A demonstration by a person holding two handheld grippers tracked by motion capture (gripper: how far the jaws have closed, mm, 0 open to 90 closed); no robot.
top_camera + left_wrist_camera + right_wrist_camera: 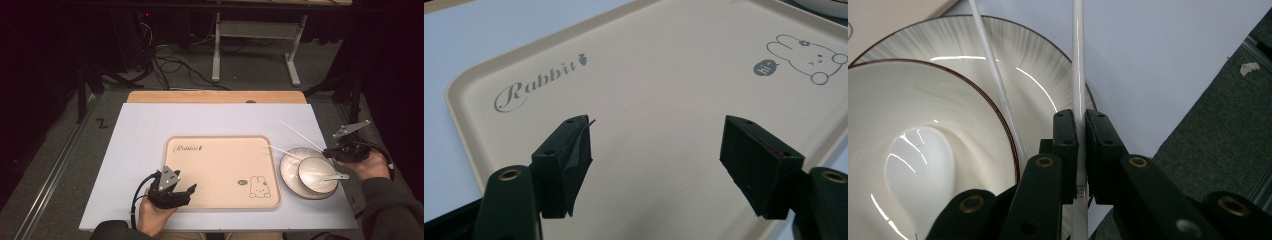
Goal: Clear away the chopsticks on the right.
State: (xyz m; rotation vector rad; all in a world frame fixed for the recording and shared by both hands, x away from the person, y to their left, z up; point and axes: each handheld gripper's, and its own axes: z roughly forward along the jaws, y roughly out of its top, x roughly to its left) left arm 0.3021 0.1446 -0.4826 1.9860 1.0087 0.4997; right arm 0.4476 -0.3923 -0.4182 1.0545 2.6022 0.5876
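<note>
A white chopstick [300, 134] slants up and away over the table with my right gripper [327, 151] shut on its near end. In the right gripper view the two jaws [1080, 125] pinch that chopstick [1078, 50]. A second white chopstick [282, 151] lies with one end on the white plate [287, 165] and shows beside the held one [993, 75]. A white bowl [306, 170] with a spoon [336, 176] in it sits on the plate. My left gripper [186, 194] stands open over the front left corner of the beige rabbit tray [220, 165], nothing between its jaws [656, 150].
The tray [664, 75] lies in the middle of a pale table top [150, 125]. Plate [1033, 50] and bowl [948, 100] stand just right of it, near the table's right edge. Grey floor with cables [170, 65] and a metal frame [250, 30] lies beyond.
</note>
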